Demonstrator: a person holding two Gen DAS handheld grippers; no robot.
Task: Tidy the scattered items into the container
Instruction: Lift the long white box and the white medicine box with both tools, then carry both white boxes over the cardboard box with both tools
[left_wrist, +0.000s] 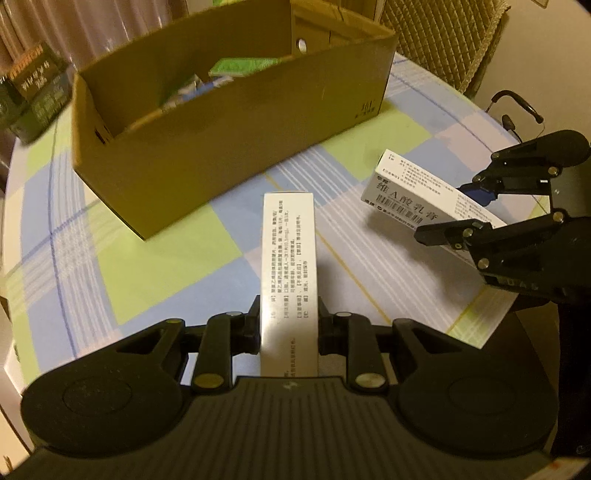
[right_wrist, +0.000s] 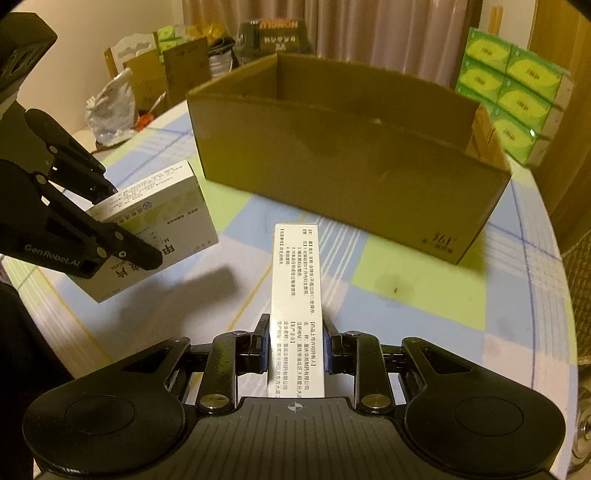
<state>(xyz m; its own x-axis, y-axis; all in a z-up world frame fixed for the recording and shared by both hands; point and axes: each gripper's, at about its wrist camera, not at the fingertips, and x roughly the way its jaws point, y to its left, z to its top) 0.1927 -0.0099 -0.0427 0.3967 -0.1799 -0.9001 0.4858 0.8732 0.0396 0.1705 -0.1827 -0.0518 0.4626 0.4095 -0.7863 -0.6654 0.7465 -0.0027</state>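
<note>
Cardboard box (left_wrist: 229, 147) rim open; both grippers (left_wrist: 288, 319) (right_wrist: 295, 343) clamp cartons (left_wrist: 288, 266) (right_wrist: 297, 314)

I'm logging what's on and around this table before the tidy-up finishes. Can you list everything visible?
Cardboard box: one, brown, open-topped, far side of the table.
Items in the box: several, green and blue-white packets, count unclear.
White medicine cartons: two, one clamped in the left tongs, one clamped in the right tongs; both short of the box.
Tablecloth: one, checked green, blue and white, on the round table.
Dark green carton: one, behind the box.
Green tissue packs: stacked, off the table's right.
Wicker chair: one, tan, behind the table.
Plastic bag: one, whitish, left table edge.
Left tongs: black.
Right tongs: black.
</note>
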